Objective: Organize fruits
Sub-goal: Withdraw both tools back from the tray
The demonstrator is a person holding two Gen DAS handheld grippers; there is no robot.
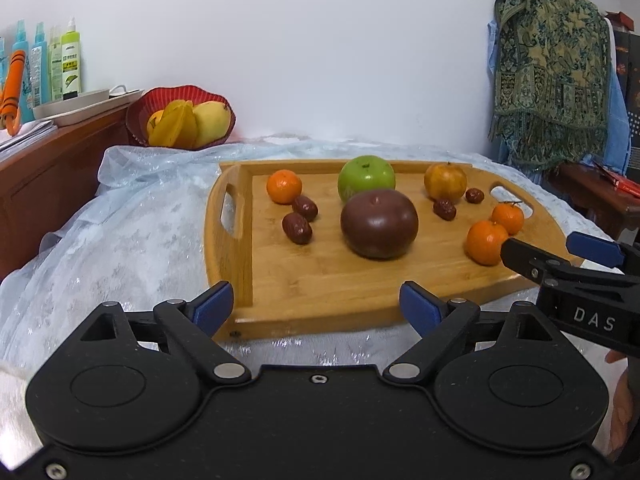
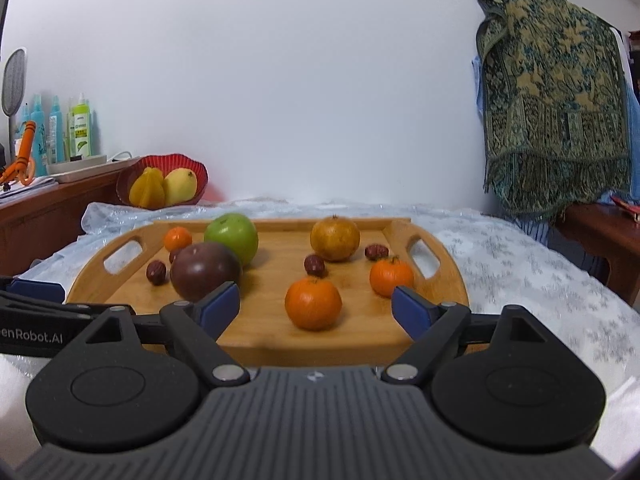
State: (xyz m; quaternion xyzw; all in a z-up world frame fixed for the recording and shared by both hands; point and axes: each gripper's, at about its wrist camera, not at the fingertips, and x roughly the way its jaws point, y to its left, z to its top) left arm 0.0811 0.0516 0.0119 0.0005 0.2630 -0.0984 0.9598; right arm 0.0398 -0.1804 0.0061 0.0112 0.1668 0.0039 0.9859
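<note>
A wooden tray [image 1: 224, 264] lies on a pale lacy tablecloth. On it sit a green apple [image 1: 366, 178], a dark purple round fruit [image 1: 379, 224], a yellow-orange pomegranate [image 1: 445, 181], three tangerines and several red dates [image 1: 297, 228]. My left gripper [image 1: 316, 308] stands open over the tray's near edge with nothing between its fingers. My right gripper [image 2: 316, 294] is open too. The nearest tangerine [image 2: 313, 304] lies just ahead of its blue pads, untouched. In the left wrist view the right gripper [image 1: 544, 246] reaches in from the right beside that tangerine [image 1: 486, 242].
A red basket [image 1: 138, 120] with yellow fruits stands behind the tray at the left. Beside it is a wooden sideboard [image 1: 48, 176] with spray bottles and a dish. A patterned cloth [image 1: 552, 72] hangs at the right over a low wooden table [image 2: 600, 240].
</note>
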